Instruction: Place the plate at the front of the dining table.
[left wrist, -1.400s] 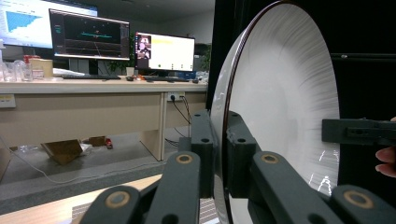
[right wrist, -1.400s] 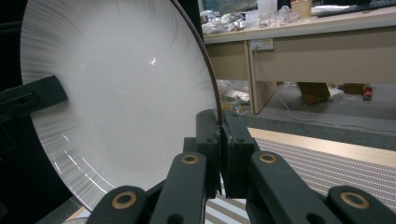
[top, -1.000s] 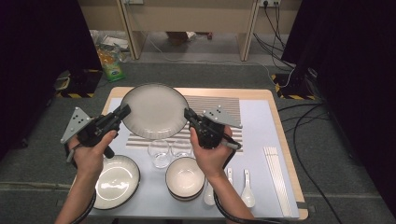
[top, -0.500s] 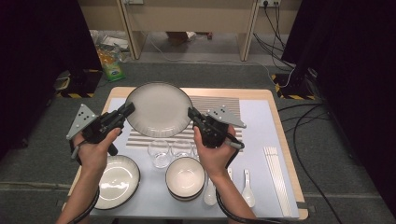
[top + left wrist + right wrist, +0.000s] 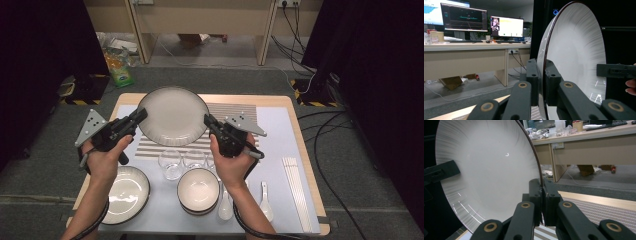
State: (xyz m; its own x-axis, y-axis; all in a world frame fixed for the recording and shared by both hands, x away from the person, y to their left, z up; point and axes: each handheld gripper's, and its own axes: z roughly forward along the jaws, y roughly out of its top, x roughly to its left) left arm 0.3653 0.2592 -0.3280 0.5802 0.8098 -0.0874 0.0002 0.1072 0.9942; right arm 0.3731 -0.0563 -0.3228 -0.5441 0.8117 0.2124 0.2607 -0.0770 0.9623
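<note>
High view: both tongs, left point(image 5: 136, 116) and right point(image 5: 208, 121), stay clamped on opposite rims of the plate point(image 5: 172, 116), held over the striped mat point(image 5: 235, 111) at the desk's point(image 5: 295, 125) far middle. Since a second ago the plate has shifted slightly farther away and apparently higher, suggesting a two-handed carry under way. Glasses point(image 5: 171, 162) and bowls point(image 5: 198, 189) sit nearer, unmoved.

The large round white plate with a dark rim point(image 5: 574, 62) is cut off by the left gripper view's bottom edge, its rim point(image 5: 534, 165) hidden between black jaws.
</note>
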